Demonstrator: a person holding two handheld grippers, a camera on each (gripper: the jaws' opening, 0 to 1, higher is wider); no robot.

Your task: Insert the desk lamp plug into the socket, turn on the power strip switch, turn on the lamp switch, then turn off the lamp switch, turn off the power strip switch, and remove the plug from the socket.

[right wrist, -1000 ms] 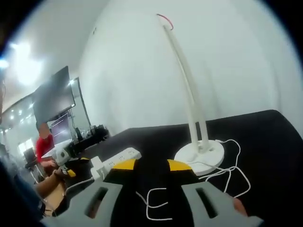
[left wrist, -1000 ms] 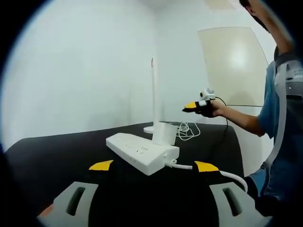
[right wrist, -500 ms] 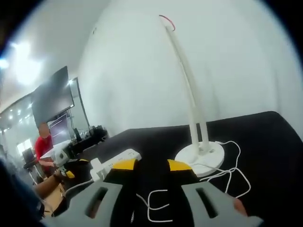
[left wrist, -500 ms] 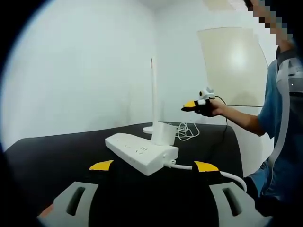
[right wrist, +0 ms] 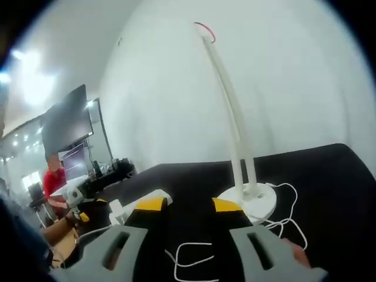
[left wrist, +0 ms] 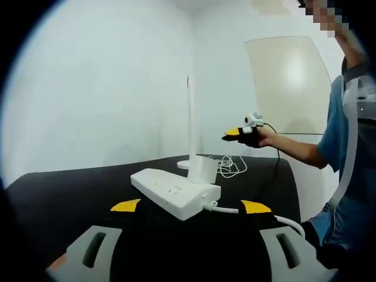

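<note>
Oddly, left tongs (left wrist: pixel 191 206) face the plug (left wrist: pixel 202 168) (seated).

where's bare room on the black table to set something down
Bare black table lies left of the power strip, toward the white wall, and right of the lamp base toward the far edge. It is crowded between strip and base, where the white cord loops.

White lamp (right wrist: pixel 238 147) upright on black table; plug (left wrist: pixel 202 169) in power strip (left wrist: pixel 175 191).
</note>
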